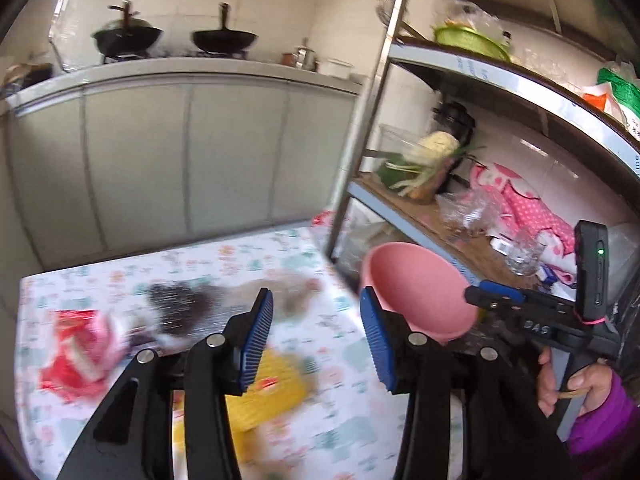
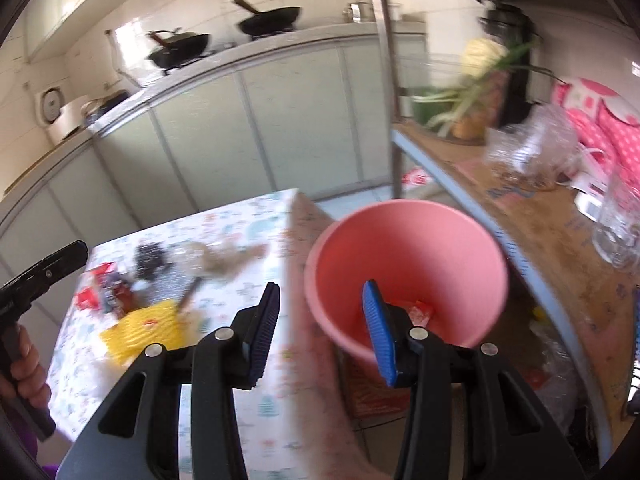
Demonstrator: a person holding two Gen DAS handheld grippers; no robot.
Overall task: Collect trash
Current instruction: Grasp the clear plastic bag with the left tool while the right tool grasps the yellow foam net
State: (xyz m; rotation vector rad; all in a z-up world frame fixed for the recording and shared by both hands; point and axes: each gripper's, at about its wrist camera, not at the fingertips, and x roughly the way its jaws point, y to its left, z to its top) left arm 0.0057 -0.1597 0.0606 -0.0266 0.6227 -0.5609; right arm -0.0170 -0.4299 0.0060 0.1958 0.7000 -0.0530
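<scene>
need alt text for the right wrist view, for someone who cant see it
The right tool stands open over the table's edge, one pad inside a pink bin holding a red scrap. Left of it, on the floral tablecloth, lie a yellow wrapper and red wrappers; the left tool's tip shows at far left.

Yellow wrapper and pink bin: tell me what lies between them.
In the right wrist view, only bare patterned tablecloth and the table's edge separate the yellow wrapper from the pink bin. The other trash lies left of and beyond the wrapper.
</scene>
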